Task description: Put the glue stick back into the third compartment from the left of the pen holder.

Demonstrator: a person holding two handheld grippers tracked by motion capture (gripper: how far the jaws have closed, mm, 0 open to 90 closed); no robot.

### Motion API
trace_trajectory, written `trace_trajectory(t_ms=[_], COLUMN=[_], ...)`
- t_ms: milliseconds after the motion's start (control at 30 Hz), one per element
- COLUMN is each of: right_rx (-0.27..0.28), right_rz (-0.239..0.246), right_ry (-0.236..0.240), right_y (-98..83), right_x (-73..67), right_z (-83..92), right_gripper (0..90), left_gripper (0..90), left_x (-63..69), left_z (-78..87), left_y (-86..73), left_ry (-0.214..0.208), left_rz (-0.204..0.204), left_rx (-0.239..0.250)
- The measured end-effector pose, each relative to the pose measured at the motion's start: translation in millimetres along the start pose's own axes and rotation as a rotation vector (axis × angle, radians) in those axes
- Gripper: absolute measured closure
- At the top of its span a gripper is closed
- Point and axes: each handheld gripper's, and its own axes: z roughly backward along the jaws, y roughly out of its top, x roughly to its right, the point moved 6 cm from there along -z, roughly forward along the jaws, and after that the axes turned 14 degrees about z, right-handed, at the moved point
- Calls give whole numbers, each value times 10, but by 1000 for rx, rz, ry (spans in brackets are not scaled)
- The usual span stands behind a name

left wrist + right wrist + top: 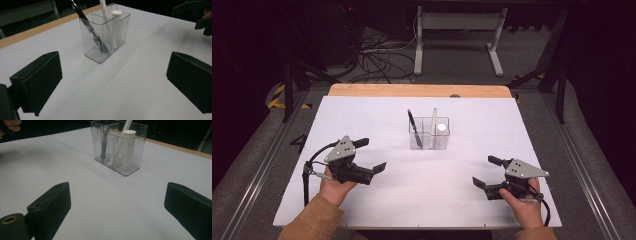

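the clear holder (429, 134) stands just above the middle of the high view, on the white table sheet (422, 200), with a black pen (413, 127) leaning in its left compartment and, in the right-hand compartments, a slim white stick (434, 125) leaning beside a stubby white cylinder (441, 129). the left gripper (374, 155) sits at the lower left of that frame and the right gripper (486, 172) at the lower right, both well apart from the holder, each with its jaws spread wide and nothing between them; in the left gripper view the holder (105, 37) shows in the upper middle between the two black pads, and in the right gripper view it (119, 147) sits at the top centre. the likely trouble from here is the holder itself: it looks light and narrow, so a jaw coming in low and level could push or tip it rather than reach its contents. the pen and the stick lean at different angles, so closing on one near its top may drag it against the divider and lift or skid the holder. the two white pieces stand close together, and a wide approach could catch both at once. with both grippers converging on so small a target, the jaws could also knock each other.
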Motion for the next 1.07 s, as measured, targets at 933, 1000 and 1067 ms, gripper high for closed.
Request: trace_trajectory(t_ms=[933, 1000, 1067], right_rx=[-27, -32, -32], right_rz=[-3, -7, -9], right_ry=[6, 4, 2], right_y=[-146, -151, -152], right_x=[-66, -61, -52], right_z=[-38, -40, -40], right_gripper=[57, 57, 57], left_gripper=[6, 6, 6], left_x=[-240, -229, -237], left_z=[256, 258, 270], left_y=[-622, -622, -620], left_ry=[72, 66, 67], left_rz=[82, 102, 109], left_rx=[-25, -24, -24])
